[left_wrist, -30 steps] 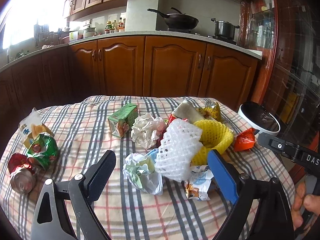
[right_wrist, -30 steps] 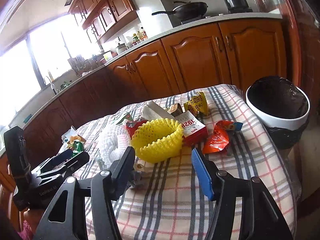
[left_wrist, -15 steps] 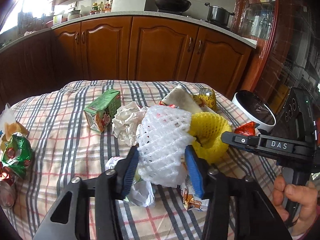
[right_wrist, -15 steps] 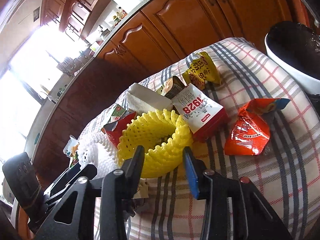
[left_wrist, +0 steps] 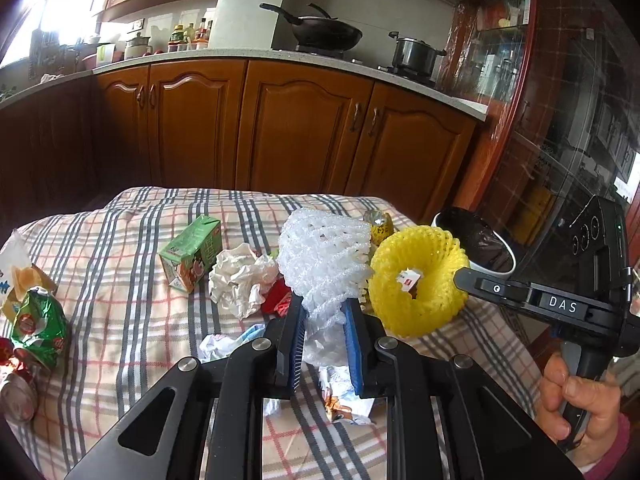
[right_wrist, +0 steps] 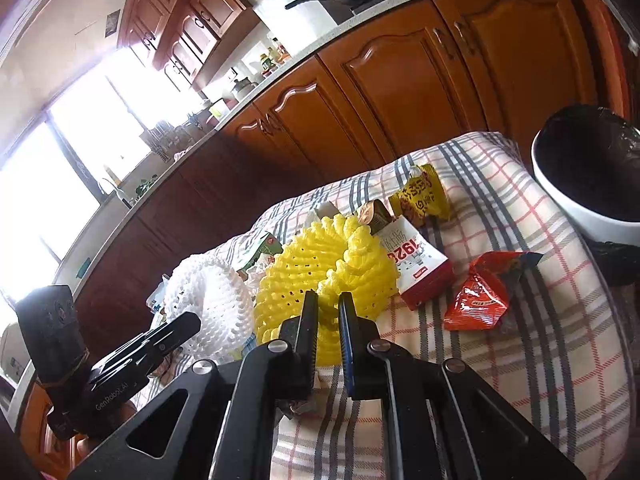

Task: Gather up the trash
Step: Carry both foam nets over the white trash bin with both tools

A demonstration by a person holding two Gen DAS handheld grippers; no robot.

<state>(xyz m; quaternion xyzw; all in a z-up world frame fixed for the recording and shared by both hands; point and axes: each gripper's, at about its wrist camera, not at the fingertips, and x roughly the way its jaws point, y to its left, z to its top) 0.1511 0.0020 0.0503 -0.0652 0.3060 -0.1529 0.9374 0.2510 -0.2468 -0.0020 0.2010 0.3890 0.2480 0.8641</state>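
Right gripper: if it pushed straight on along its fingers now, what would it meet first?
The right gripper is shut on the yellow foam net; straight beyond it probably comes the red-and-white carton, though depth is unclear.

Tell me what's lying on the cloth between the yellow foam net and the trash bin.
In the right wrist view, a red-and-white carton marked 1928 and an orange-red snack wrapper lie between the yellow foam net and the trash bin.

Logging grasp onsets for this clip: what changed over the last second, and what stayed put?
Both grippers closed on foam nets. The left gripper, its fingers closing, squeezes the white foam net and has tipped it up. The right gripper pinched the yellow foam net by its rim and raised it on edge. The green carton, crumpled paper and bin stayed put.
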